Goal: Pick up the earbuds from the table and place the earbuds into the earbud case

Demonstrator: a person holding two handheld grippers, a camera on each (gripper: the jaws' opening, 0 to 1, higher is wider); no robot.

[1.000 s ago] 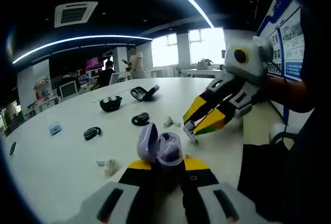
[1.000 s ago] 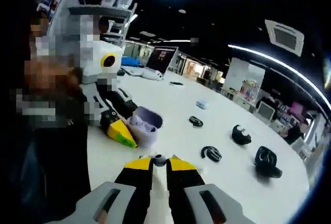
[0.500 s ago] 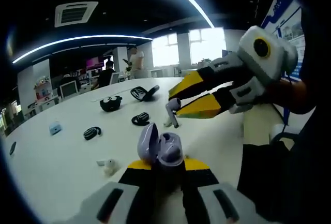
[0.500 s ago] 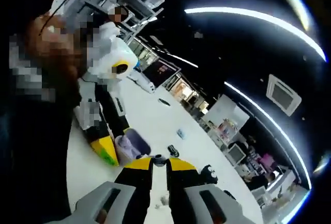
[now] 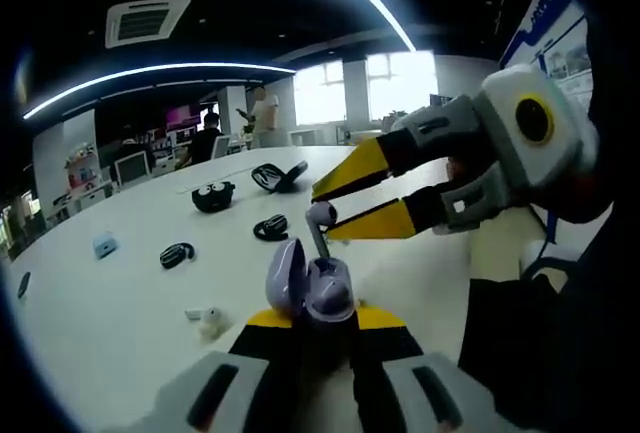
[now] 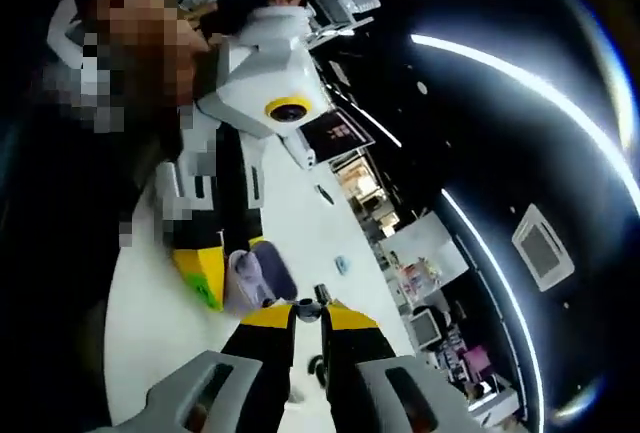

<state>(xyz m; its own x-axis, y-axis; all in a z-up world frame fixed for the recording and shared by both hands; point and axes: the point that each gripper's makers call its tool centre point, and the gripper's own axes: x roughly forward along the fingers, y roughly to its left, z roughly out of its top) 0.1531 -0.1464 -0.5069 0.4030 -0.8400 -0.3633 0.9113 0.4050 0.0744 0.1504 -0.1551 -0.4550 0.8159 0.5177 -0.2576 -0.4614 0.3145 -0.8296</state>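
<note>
My left gripper [image 5: 318, 321] is shut on a lilac earbud case [image 5: 312, 285] with its lid standing open. The right gripper [image 5: 322, 217] comes in from the right and is shut on a pale earbud [image 5: 320, 225], whose stem hangs just above the case's open well. In the right gripper view the same earbud [image 6: 308, 306] is pinched between the right gripper's [image 6: 308, 311] yellow tips, and the left gripper [image 6: 222, 278] holds the case [image 6: 262, 275] close beyond it. Another pale earbud [image 5: 208, 319] lies on the white table [image 5: 120, 303] to the left of the case.
Several black earbud cases [image 5: 213, 196] [image 5: 272, 228] [image 5: 178, 254] and a small blue item [image 5: 105, 246] are spread over the far table. Two people [image 5: 262, 118] are at the far end. A person's dark sleeve [image 5: 560, 333] is at the right.
The right gripper has carried the earbud from low at the right of the case up and leftward, to just over the open case. The right gripper view has rolled with the hand.
</note>
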